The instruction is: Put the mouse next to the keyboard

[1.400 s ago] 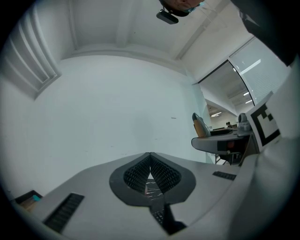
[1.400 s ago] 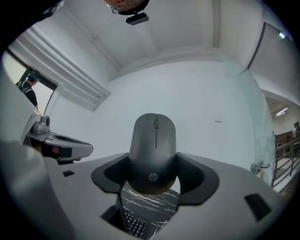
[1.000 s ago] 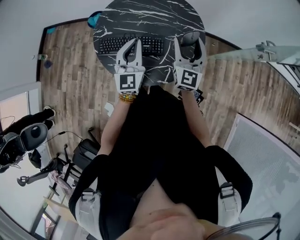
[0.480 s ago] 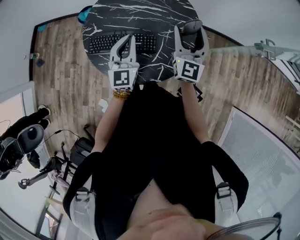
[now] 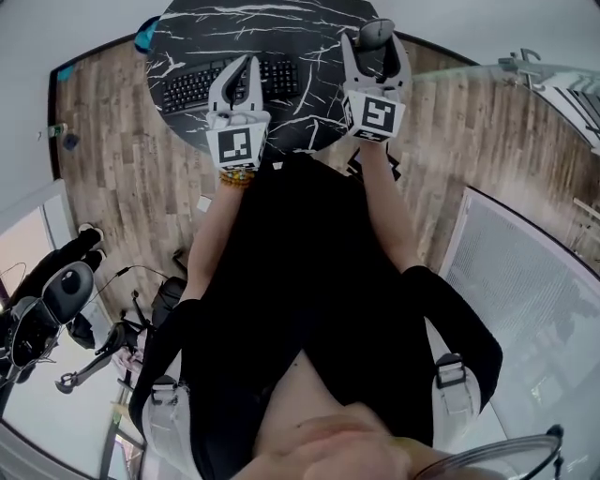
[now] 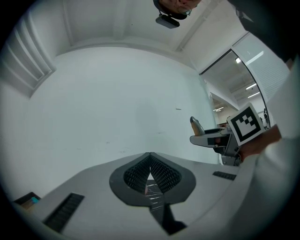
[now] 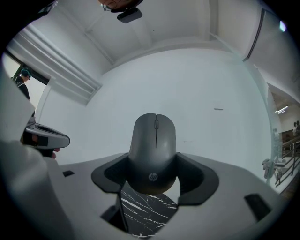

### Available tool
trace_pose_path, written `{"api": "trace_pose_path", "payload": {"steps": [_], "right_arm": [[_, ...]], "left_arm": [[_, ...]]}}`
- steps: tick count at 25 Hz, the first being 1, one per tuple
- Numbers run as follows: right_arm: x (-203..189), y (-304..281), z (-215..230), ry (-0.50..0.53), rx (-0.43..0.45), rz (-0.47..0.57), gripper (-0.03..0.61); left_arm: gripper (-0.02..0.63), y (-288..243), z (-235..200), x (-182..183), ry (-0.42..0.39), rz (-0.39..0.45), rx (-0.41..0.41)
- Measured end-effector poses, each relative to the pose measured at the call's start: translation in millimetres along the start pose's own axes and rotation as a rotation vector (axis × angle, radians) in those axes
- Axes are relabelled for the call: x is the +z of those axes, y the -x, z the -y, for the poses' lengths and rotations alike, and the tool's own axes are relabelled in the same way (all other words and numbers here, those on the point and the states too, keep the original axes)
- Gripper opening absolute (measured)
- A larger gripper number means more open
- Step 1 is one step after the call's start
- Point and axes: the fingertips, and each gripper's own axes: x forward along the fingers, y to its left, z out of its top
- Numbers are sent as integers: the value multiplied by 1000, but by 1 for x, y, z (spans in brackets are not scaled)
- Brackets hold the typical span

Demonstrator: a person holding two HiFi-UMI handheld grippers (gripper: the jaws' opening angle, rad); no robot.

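A black keyboard (image 5: 187, 89) lies on the left part of the round black marble table (image 5: 281, 28). In the head view my right gripper (image 5: 375, 45) holds the grey mouse (image 5: 376, 33) over the table's right edge. In the right gripper view the mouse (image 7: 153, 150) sits upright between the dark pads, lifted clear of the marble top. My left gripper (image 5: 244, 64) hovers over the keyboard's right half. Its pads (image 6: 159, 174) are pressed together with nothing between them. The right gripper (image 6: 212, 138) shows off to the right in the left gripper view.
A teal object (image 5: 145, 37) sits at the table's far left edge. Wooden floor (image 5: 122, 159) surrounds the table. A glass partition (image 5: 525, 281) stands on the right, and dark equipment (image 5: 56, 300) lies on the floor at the left.
Both grippers have moved up in the head view, and the mouse stays in the right one. Table and keyboard have shifted left in the picture.
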Motion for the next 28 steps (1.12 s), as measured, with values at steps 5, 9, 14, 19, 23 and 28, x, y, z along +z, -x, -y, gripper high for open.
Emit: {"api": "trace_pose_path", "payload": {"steps": [5,9,14,19,23,28], "right_arm": [[-13,-5,-8,-38,85,-26,281],[-23,-13,-9,-67,123,-39,281],[-46,-22,-13,-138,244,-97,281],[-63,-22,-7,-169,271,-142,281],[-81,-21,-9,-234,259,-178,281],[-106,-21,-17,-260,267,-229,281]], "left_arm": [[14,3,-4,1,1,4,16],[14,3,-8,-3,-7,0,20],[14,1,-12,0,-32,-7,25],[14,-8,-6,0,-31,2,7],[14,-16,3,0,-36,20,-24],[14,-16,8,-5,-42,5,-42]]}}
